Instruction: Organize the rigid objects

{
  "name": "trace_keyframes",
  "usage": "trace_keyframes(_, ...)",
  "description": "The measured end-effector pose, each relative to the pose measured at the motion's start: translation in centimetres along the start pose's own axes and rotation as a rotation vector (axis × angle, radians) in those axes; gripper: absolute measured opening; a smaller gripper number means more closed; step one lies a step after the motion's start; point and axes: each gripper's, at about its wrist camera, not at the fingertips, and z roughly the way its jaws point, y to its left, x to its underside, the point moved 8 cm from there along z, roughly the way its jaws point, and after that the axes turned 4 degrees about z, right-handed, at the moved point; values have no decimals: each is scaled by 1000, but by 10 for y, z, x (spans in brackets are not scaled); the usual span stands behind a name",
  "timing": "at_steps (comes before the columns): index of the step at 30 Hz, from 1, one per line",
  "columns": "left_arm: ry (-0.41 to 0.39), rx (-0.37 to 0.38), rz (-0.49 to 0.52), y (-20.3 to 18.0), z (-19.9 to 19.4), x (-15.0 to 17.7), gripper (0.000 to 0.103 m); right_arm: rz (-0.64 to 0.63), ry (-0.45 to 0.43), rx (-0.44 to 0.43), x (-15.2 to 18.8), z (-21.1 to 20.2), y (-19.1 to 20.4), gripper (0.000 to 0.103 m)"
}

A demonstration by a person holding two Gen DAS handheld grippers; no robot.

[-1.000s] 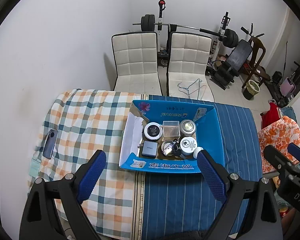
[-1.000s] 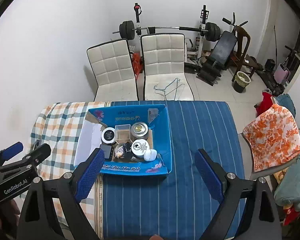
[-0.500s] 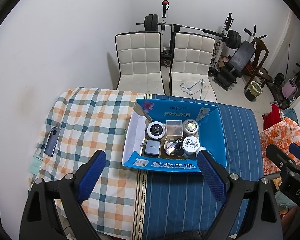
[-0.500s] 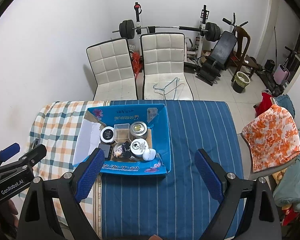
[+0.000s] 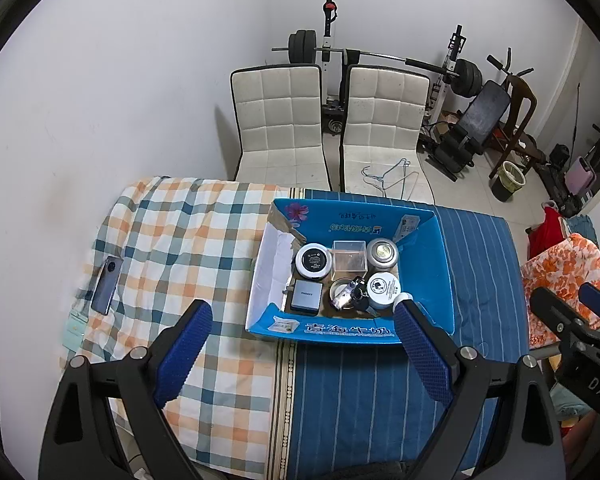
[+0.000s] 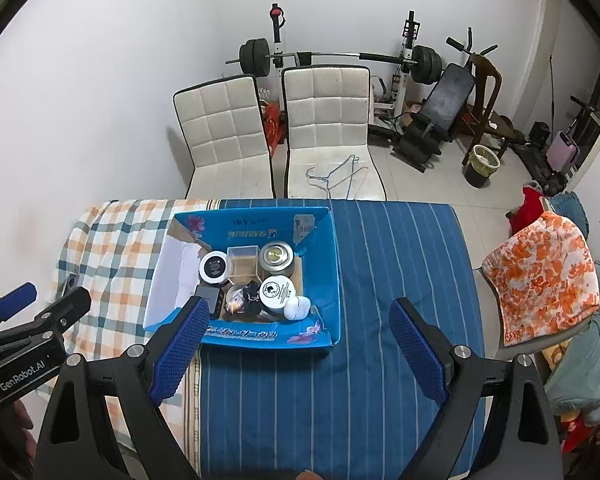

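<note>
The left gripper (image 5: 300,344) hangs high above the table with its jaws spread wide and nothing between them, and the right gripper (image 6: 294,344) is likewise wide apart and empty, raised over the blue striped cloth (image 6: 380,280). Neither touches anything.

The small rigid items sit together inside the blue cardboard box (image 5: 444,264), which rests where the checked cloth (image 5: 172,240) meets the striped one. Along the far row stand a white jar with a black lid (image 5: 313,262), a clear plastic box (image 5: 349,256) and a metal tin (image 5: 382,254). Nearer the front lie a grey rectangular case (image 5: 306,295), a round dish holding small mixed pieces (image 5: 346,294), a white jar with a printed lid (image 5: 383,289) and a small white earbud-style case (image 6: 297,307) tucked beside it.

Judged from this layout, the gathering looks mostly done: the items are boxed in two rough rows. The one candidate left out is a phone (image 5: 107,285) lying alone near the left edge of the checked cloth, well apart from the box. Whether it belongs to the task cannot be told.
</note>
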Motion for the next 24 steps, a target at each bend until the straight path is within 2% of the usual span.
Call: trace_keyframes(24, 3, 5, 12, 3, -1, 1, 93, 7, -12, 23, 4, -3, -6, 94)
